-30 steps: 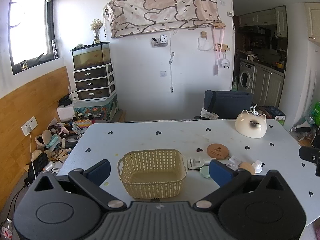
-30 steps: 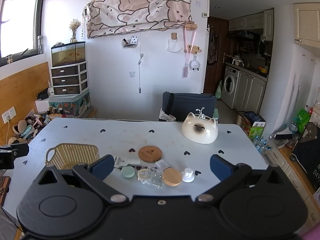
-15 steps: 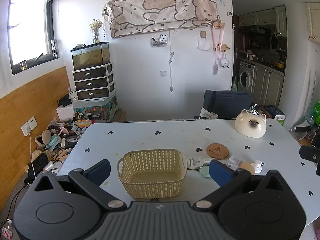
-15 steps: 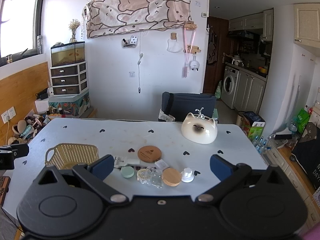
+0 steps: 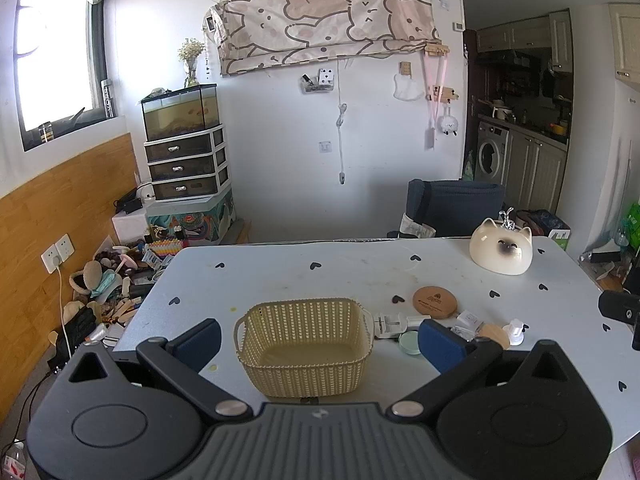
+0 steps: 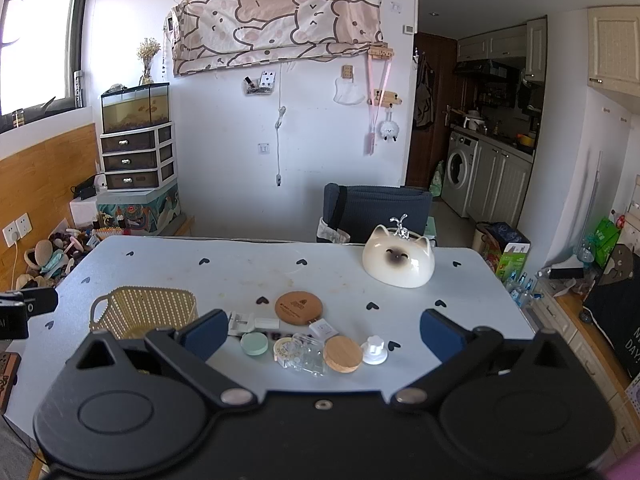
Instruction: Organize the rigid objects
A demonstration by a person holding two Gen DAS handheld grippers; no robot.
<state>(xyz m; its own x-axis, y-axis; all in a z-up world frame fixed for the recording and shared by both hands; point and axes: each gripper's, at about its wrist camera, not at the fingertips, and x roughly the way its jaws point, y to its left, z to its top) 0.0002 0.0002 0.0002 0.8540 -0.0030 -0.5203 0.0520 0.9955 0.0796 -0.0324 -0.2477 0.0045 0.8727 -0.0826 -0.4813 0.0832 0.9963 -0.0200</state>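
Observation:
An empty yellow woven basket (image 5: 306, 344) (image 6: 144, 310) stands on the white table near its front edge. My left gripper (image 5: 318, 340) hovers open just before it, fingers wide on either side of it. To the basket's right lies a cluster of small objects: a round cork coaster (image 6: 299, 307) (image 5: 435, 301), a mint green lid (image 6: 254, 343), a wooden lid (image 6: 343, 354), a clear plastic box (image 6: 306, 356), a white knob (image 6: 374, 349) and a white clip piece (image 6: 252, 323). My right gripper (image 6: 320, 334) stays open in front of that cluster, holding nothing.
A white cat-face ceramic bowl (image 6: 399, 261) sits upside down at the table's far right. A dark blue chair (image 6: 378, 210) stands behind the table. Toys and clutter (image 5: 108, 288) cover the floor at left, below a drawer unit with a fish tank (image 5: 182, 112).

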